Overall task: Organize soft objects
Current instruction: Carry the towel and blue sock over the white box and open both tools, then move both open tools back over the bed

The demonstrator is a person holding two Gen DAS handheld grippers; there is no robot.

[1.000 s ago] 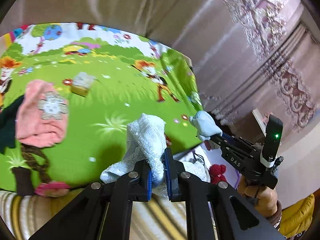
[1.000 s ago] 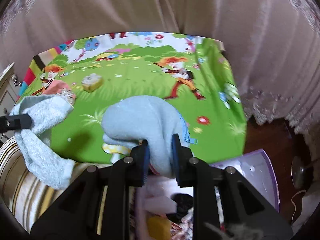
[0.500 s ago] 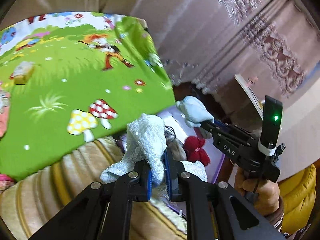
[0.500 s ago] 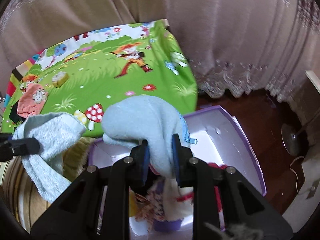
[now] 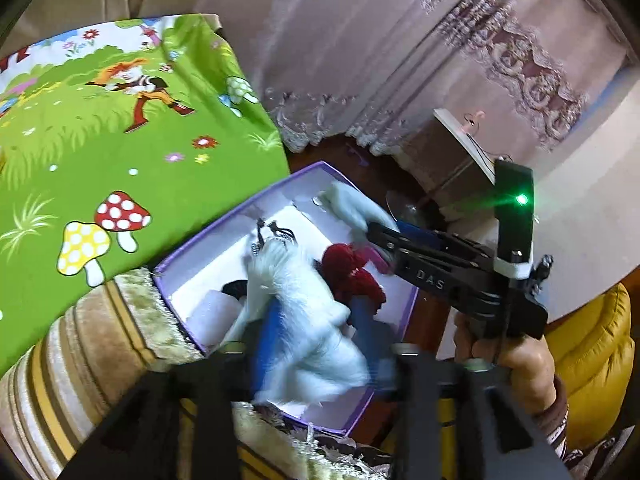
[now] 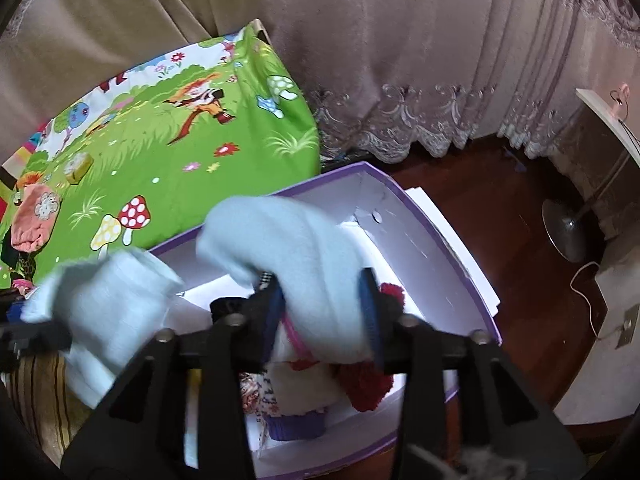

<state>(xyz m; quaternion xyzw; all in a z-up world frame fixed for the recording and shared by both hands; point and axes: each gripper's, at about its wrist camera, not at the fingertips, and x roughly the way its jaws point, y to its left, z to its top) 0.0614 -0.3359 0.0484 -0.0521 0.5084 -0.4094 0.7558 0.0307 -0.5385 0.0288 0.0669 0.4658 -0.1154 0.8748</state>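
On the green play mat (image 6: pixel 168 176) at far left I see a pink garment (image 6: pixel 34 220) and a small yellow block (image 6: pixel 78 166) lying out, so the sorting looks, by my judgement, only partly done. The purple-rimmed box (image 6: pixel 436 228) beside the mat already holds several soft things: a red knitted piece (image 5: pixel 352 276), something purple knitted (image 6: pixel 296 426), some dark and patterned cloth. Left tool (image 5: pixel 316 344): both fingers are motion-blurred, jaws opening, a fluffy pale-blue towel (image 5: pixel 304 320) between them above the box; I cannot tell whether the blue pads touch it, but it looks to be slipping free. Right tool (image 6: pixel 324 312): jaws also opening, a pale-blue sock (image 6: pixel 288 240) draped between the blue pads directly over the box interior; the gap reads wider than the cloth on the left side, so I judge the grip released. Both pieces sit above the box, not yet settled among its contents. Remaining: the mat items.
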